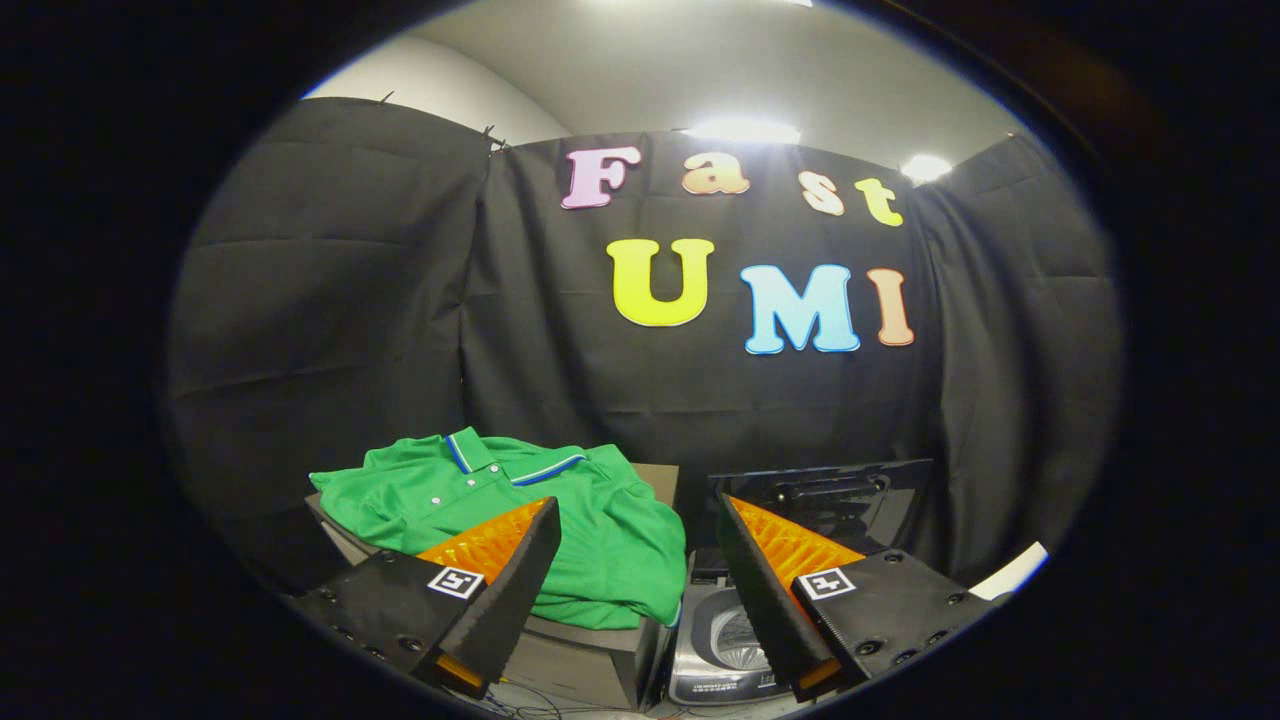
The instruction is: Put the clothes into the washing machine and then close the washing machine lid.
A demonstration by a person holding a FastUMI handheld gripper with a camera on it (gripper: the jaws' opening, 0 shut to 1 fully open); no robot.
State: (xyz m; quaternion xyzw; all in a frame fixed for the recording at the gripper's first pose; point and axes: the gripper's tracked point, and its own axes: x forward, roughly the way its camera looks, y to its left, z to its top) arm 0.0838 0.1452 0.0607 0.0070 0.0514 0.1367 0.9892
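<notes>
Black cloth booth wall behind, grey ceiling above. Gripper view: gripper (640, 560) fingers spread wide, holding nothing. Green collared polo shirt (560, 520) lies draped on dark box (580, 660), ahead, mostly toward left finger, partly in gap between fingers. Small grey top-loading washing machine (725, 650) just right of box, lid (830, 495) raised upright behind right finger. Judgement: shirt first, reach forward-left.

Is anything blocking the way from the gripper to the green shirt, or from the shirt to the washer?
Nothing visible. The open gripper hangs before the green shirt on a box; the washing machine beside it has its lid raised.
</notes>
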